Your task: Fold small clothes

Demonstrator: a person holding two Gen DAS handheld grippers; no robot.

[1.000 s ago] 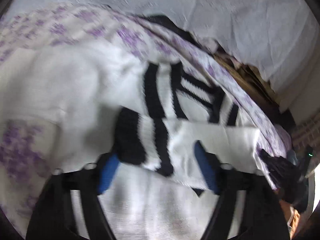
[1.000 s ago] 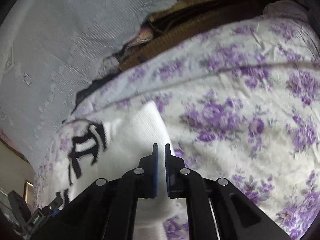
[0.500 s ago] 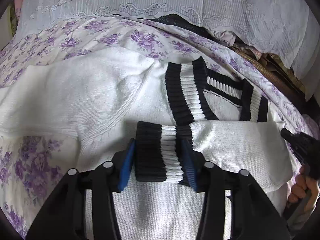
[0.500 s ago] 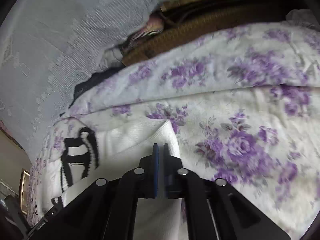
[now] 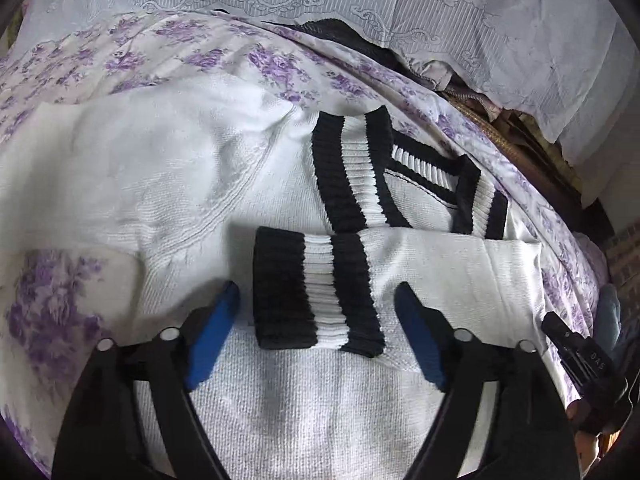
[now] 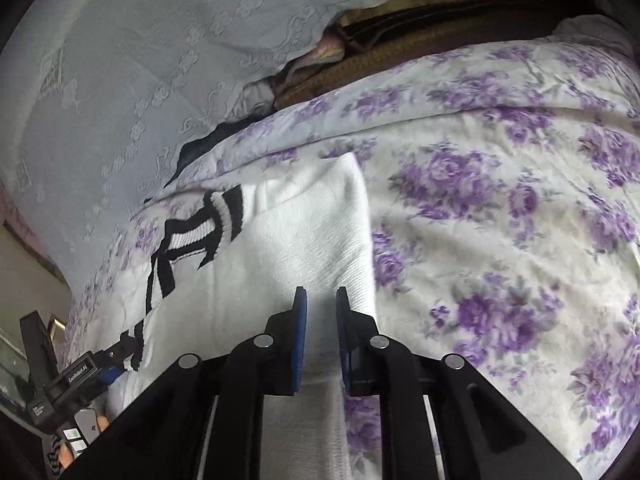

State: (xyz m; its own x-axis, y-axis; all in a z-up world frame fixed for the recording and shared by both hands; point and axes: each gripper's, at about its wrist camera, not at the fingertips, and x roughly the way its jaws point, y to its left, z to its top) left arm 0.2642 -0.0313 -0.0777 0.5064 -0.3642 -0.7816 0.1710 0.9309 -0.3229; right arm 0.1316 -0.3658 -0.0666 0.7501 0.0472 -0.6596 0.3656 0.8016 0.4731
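A white knit sweater (image 5: 168, 176) with a black-and-white striped collar (image 5: 356, 176) lies flat on a floral bedsheet (image 5: 120, 56). One sleeve is folded across the body; its striped cuff (image 5: 316, 292) lies between the pads of my left gripper (image 5: 316, 312), which is open and not touching it. In the right wrist view my right gripper (image 6: 321, 304) hovers over the sweater's folded right edge (image 6: 320, 224), jaws slightly parted with white knit showing in the gap. The other sleeve spreads out to the left.
The purple-flowered sheet (image 6: 500, 220) covers the bed to the right of the sweater. A white lace curtain (image 5: 440, 4) hangs behind the bed. Dark and brown items (image 6: 400, 44) sit along the bed's far edge. The right gripper's handle (image 5: 580, 360) shows at the lower right.
My left gripper has opened and let go of the striped cuff, which now lies flat on the sweater body. My right gripper's jaws have parted slightly from shut.
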